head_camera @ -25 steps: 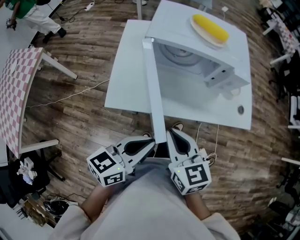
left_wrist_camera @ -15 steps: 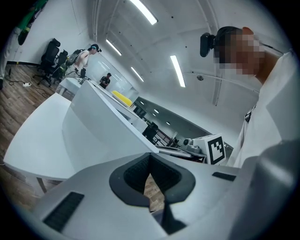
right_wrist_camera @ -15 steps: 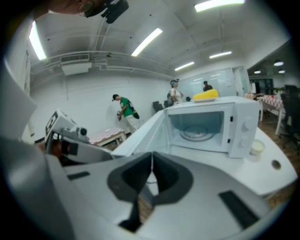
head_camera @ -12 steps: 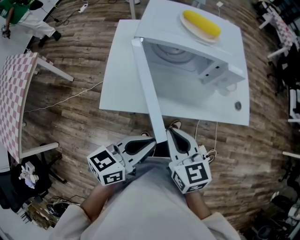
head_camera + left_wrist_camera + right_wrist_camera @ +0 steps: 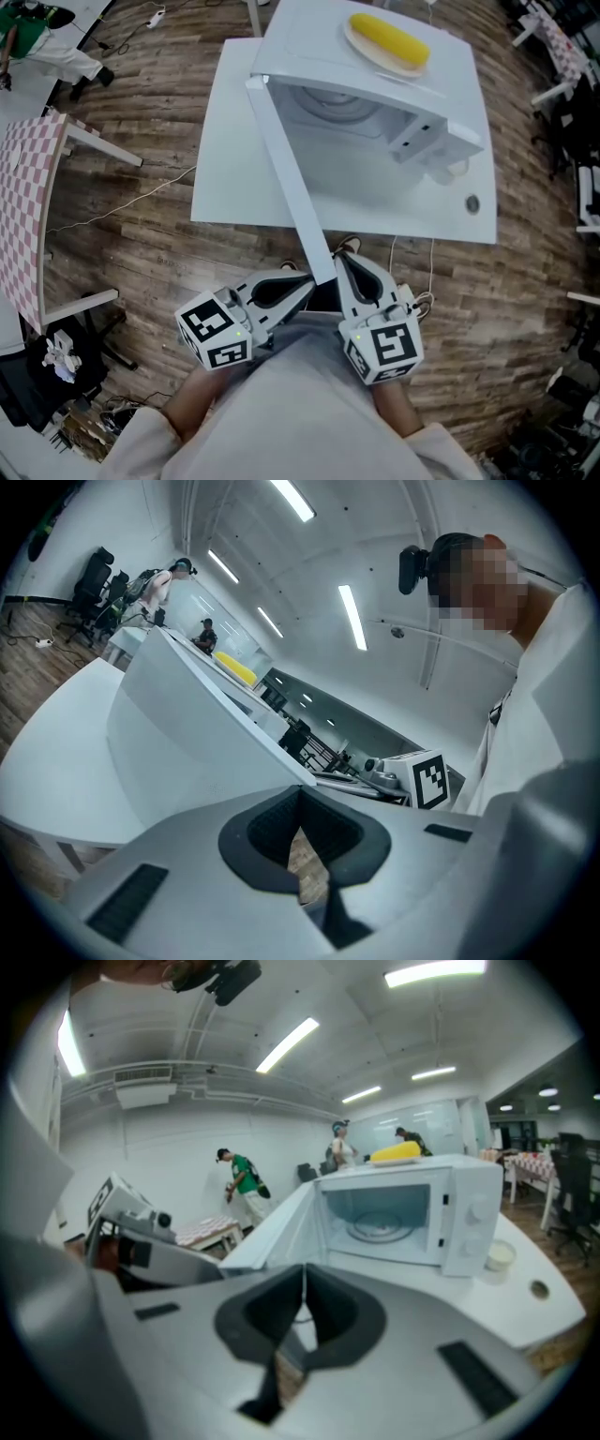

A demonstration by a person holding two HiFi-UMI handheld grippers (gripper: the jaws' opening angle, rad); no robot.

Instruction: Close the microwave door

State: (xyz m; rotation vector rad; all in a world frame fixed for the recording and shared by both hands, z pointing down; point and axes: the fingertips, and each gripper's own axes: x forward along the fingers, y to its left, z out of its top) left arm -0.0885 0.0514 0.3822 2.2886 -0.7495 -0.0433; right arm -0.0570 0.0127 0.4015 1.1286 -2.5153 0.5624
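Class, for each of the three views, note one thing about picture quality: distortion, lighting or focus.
Head view: even light, sharp, the floor planks bow near the edges. Left gripper view: fisheye with black corners; ceiling strip lights glare white. Right gripper view: same fisheye; the microwave is fairly sharp, the near jaws blurred.

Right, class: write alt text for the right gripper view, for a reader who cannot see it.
A white microwave stands on a white table with its door swung wide open and a yellow item on top. In the foreground, the right gripper points at it, fingers closed on nothing.
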